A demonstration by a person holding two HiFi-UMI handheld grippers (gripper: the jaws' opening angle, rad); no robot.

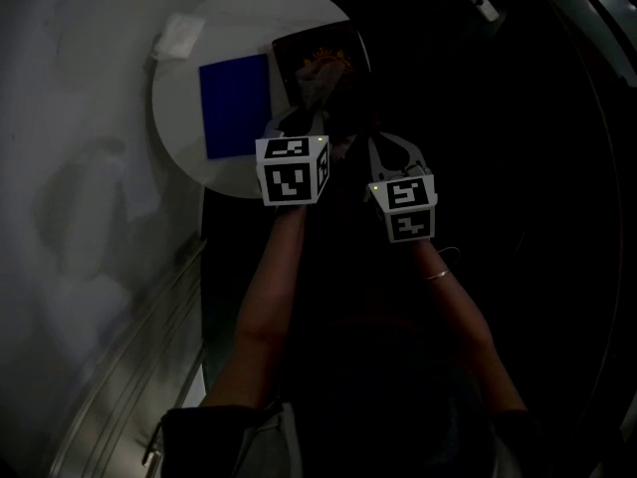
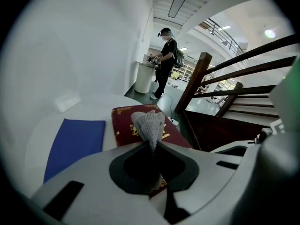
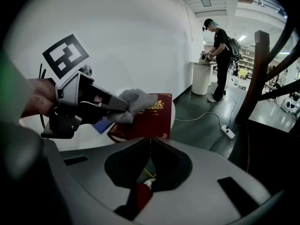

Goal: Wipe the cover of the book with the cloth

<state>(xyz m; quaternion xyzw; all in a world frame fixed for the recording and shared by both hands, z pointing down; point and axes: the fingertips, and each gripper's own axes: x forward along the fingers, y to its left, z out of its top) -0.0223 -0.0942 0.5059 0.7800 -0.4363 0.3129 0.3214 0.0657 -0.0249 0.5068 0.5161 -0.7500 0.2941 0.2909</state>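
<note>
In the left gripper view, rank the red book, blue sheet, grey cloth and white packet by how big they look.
1. The red book and the blue sheet: too close to rank, and the book is partly hidden.
2. The grey cloth.
3. The white packet.

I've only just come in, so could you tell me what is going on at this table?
A person is working two hand-held grippers at a round white table. The left gripper pinches a grey cloth over the cover of the maroon book. The right gripper seems clamped on the book's near edge. A blue sheet lies beside the book.
</note>
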